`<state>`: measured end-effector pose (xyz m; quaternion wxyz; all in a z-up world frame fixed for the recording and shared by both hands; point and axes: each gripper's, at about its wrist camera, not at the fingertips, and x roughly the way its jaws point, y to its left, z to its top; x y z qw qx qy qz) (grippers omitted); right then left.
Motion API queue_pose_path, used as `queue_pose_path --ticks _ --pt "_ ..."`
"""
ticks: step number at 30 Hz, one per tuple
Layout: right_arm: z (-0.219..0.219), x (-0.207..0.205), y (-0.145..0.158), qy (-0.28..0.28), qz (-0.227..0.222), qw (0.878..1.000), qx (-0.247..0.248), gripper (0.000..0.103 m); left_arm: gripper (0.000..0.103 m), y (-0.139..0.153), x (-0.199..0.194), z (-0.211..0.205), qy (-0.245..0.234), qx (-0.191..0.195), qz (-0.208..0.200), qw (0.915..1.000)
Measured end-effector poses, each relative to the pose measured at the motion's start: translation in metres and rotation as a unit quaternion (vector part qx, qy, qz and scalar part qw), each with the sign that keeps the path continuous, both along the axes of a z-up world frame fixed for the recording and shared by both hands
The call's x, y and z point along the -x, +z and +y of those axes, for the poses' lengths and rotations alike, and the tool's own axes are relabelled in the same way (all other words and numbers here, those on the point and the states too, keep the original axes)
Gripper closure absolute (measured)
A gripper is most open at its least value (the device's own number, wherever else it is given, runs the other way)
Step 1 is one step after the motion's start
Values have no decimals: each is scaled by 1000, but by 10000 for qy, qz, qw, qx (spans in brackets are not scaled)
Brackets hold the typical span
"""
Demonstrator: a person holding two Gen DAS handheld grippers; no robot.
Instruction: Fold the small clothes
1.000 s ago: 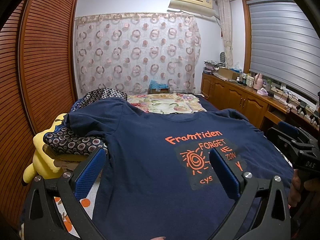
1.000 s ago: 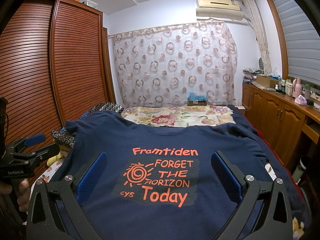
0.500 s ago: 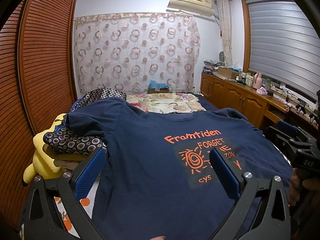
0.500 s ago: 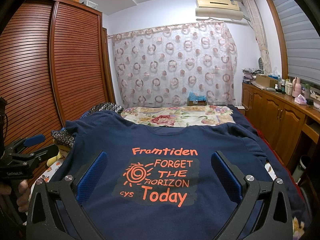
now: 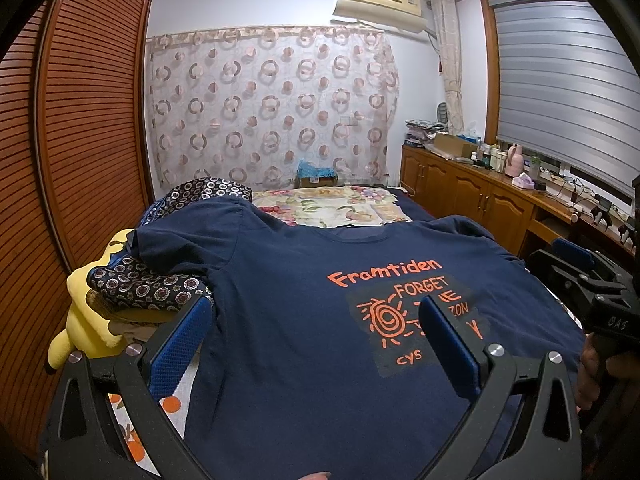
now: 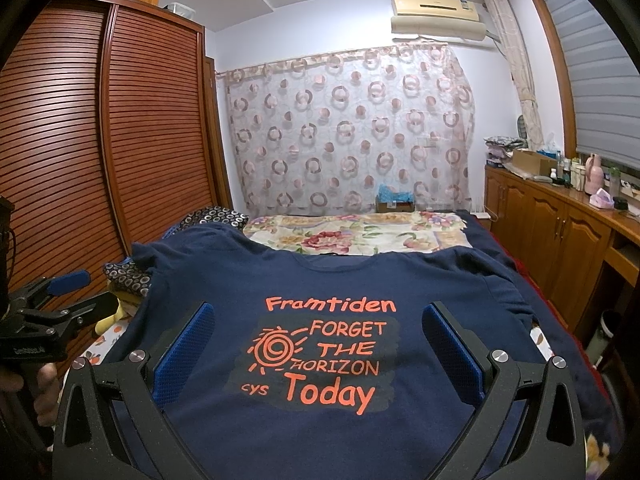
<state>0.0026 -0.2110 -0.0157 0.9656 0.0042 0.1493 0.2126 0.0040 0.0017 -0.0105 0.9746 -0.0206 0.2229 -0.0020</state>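
Both my claws are spread wide and hold nothing: my left gripper (image 5: 316,344) and my right gripper (image 6: 320,348) hover just above the navy T-shirt (image 6: 328,280), their blue textured pads (image 6: 184,354) well apart. That T-shirt lies flat, front up, on the bed (image 6: 360,232), its collar toward the far end; orange lettering reads "Framtiden FORGET THE HORIZON Today" beside a spiral sun on a grey patch. Its left sleeve drapes over a pile of dark circle-patterned cloth (image 5: 148,284), with a yellow plush toy (image 5: 80,320) beside that. Beyond the collar lies a floral bedspread (image 5: 324,208). At the far end of the bed sits a cardboard box (image 5: 316,178) holding something blue and crumpled. Behind it hangs a sheer curtain (image 5: 272,108) printed with rings, an air conditioner (image 5: 380,0) above. A slatted reddish wooden wardrobe (image 6: 100,128) fills the left side; a wooden cabinet run (image 6: 560,220) on the right carries bottles, an open carton and folded fabrics under a grey blind (image 5: 560,80). A hand (image 6: 40,384) grips the other claw's handle.
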Motion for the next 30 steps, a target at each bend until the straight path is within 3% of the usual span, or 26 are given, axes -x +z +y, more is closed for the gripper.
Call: queue_pose_path --ticks 21,30 --pt "2 -8 -6 178 118 9998 -9 0 0 2 4 0 26 27 52 10000" --pt "9 -30 -20 330 323 9989 71 0 0 -10 -15 59 541 328 229 9977"
